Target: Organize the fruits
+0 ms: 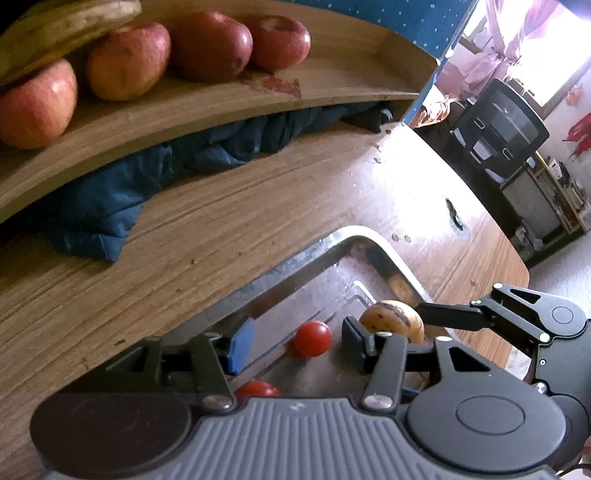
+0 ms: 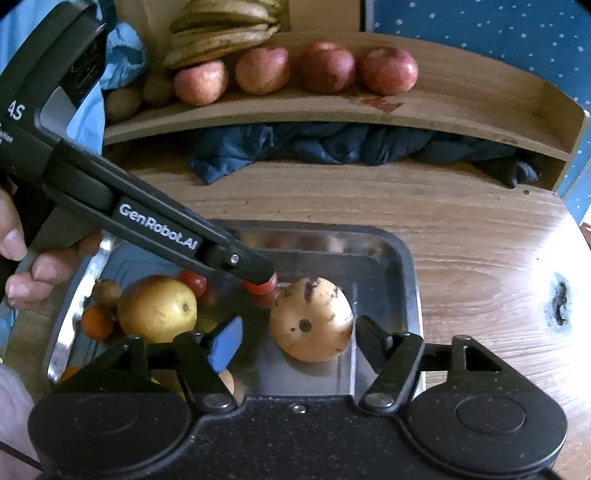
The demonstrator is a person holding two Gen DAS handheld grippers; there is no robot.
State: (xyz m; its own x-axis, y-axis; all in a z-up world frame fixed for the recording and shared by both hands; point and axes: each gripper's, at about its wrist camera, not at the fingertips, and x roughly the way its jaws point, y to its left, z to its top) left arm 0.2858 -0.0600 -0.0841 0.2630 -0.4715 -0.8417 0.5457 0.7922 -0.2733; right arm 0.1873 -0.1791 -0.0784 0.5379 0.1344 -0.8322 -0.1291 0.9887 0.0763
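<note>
- The left gripper (image 1: 295, 343) is spread open over the shiny rectangular metal tray (image 1: 347, 236); a small round red cherry tomato (image 1: 312, 338) sits in the gap between its blue-padded finger and its black finger.
- From the right wrist view, the left gripper (image 2: 264, 282) reaches into the tray from the left, and its tips sit right at a cherry tomato (image 2: 258, 288); whether they touch it cannot be told.
- A second small red tomato (image 1: 256, 390) shows just under the left gripper's body.
- The right gripper (image 2: 291, 341) is wide open, its fingers on either side of a round tan pear with dark brown specks (image 2: 310, 319), not touching it.
- The speckled pear (image 1: 393, 319) lies near the tray's right wall, touching the tomato at its upper left.
- In the tray's (image 2: 402, 258) left half lie a larger yellow-green pear (image 2: 157, 310), a small orange citrus fruit (image 2: 96, 322), a small brown round fruit (image 2: 106, 292) and another red tomato (image 2: 194, 281).
- The tray rests on a wood-grain surface (image 2: 461, 240).
- Behind it stands a raised wooden shelf (image 2: 443, 107) carrying four red apples (image 2: 327, 72) in a row, with a bunch of dull yellow-brown bananas (image 2: 221, 33) at the left end.
- A crumpled dark blue cloth (image 2: 332, 144) is stuffed under the shelf.
</note>
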